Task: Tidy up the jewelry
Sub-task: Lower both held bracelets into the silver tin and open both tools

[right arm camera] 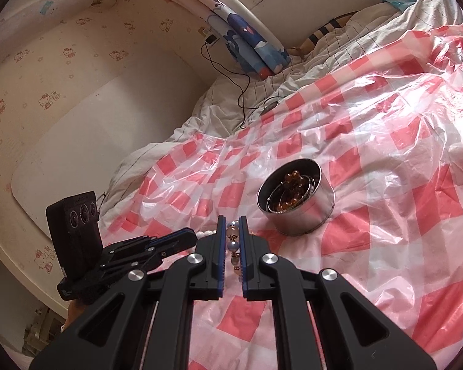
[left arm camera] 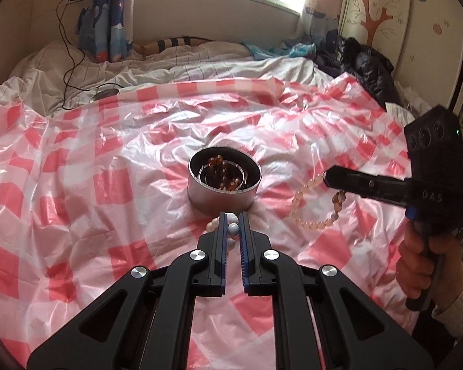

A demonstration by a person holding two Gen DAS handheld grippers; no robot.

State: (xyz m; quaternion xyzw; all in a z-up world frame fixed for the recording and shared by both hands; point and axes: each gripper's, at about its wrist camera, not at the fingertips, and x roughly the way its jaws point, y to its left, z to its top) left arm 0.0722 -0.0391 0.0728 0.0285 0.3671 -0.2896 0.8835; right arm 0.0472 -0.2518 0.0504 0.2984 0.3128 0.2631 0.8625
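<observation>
Left wrist view: round metal tin point(left arm camera: 223, 182) on the bed's checkered plastic sheet point(left arm camera: 77, 185) already contains amber bead bracelet point(left arm camera: 222, 169). Left gripper point(left arm camera: 232, 226) fingers pinch pale bead bracelet point(left arm camera: 233, 228); right gripper point(right arm camera: 232, 240) clamps peach bead bracelet point(left arm camera: 305, 212). 2 left.

A bed point(left arm camera: 200, 64) with rumpled white bedding carries a crinkled pink-and-white checked plastic sheet point(left arm camera: 92, 185). On the sheet stands a round metal tin point(left arm camera: 223, 192). A pale bead bracelet point(left arm camera: 308, 212) lies at the tin's 3 o'clock, and a white bead bracelet point(left arm camera: 214, 223) just beside its 6 o'clock.
</observation>
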